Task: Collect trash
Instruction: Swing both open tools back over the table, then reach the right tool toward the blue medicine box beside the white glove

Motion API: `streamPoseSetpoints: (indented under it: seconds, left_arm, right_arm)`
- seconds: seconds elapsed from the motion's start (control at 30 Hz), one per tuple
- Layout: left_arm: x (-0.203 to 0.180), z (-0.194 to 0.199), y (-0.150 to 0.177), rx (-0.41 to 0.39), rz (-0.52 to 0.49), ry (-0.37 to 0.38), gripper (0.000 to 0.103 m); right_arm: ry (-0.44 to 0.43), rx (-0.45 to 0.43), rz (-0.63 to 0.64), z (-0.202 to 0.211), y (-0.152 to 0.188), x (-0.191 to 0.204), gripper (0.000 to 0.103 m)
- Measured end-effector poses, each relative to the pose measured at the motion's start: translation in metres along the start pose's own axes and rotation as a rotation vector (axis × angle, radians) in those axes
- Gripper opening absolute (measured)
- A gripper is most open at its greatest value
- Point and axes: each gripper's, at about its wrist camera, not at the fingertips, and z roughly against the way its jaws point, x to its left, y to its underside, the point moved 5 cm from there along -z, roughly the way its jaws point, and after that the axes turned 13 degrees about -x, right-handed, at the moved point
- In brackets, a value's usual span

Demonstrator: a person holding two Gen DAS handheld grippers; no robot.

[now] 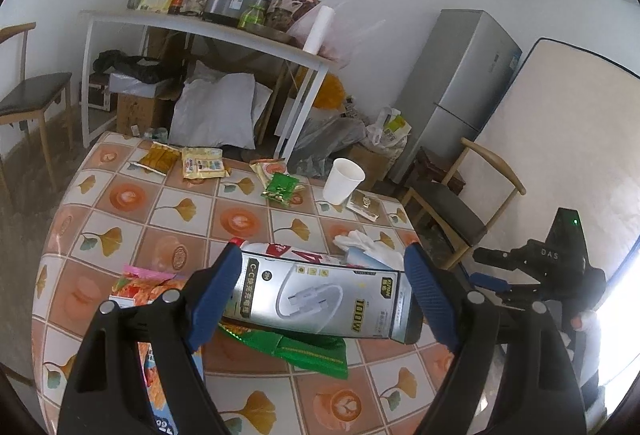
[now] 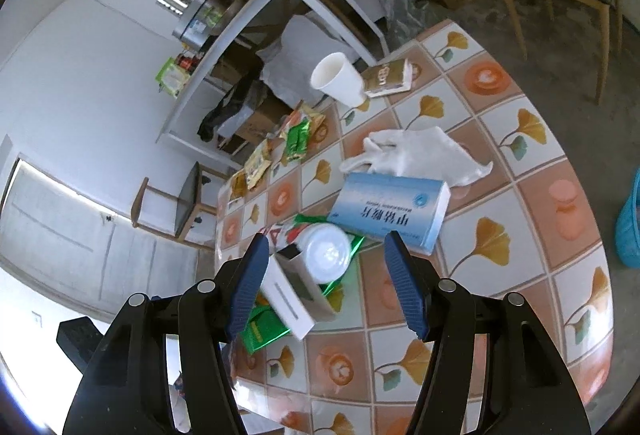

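My left gripper (image 1: pixel 320 295) is open, its blue fingers on either side of a silver charger-cable box (image 1: pixel 320 299) that lies across a green foil wrapper (image 1: pixel 304 349). Whether the pads touch the box I cannot tell. My right gripper (image 2: pixel 324 283) is open above the same box (image 2: pixel 290 299), a white round lid (image 2: pixel 326 253) and the green wrapper (image 2: pixel 264 329). A blue-and-white medicine box (image 2: pixel 392 213) and a white glove (image 2: pixel 420 155) lie just beyond. A white paper cup (image 2: pixel 338 79) stands farther off.
The table (image 1: pixel 160 227) has a tiled leaf-pattern cloth, with snack wrappers (image 1: pixel 202 163) at its far edge and an orange packet (image 1: pixel 140 287) at the left. Chairs (image 1: pixel 460 203) stand around it. A cluttered white shelf table (image 1: pixel 200 27), fridge (image 1: pixel 456 87) and blue basket (image 2: pixel 630 223) lie beyond.
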Motion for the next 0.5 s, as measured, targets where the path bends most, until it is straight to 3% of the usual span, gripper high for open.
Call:
streamPoseSetpoints:
  seconds: [0.5]
  left_arm:
    - [-0.006, -0.022, 0.0, 0.022, -0.004, -0.014, 0.081]
  right_arm:
    - [0.008, -0.004, -0.057, -0.003, -0.015, -0.028, 0.059]
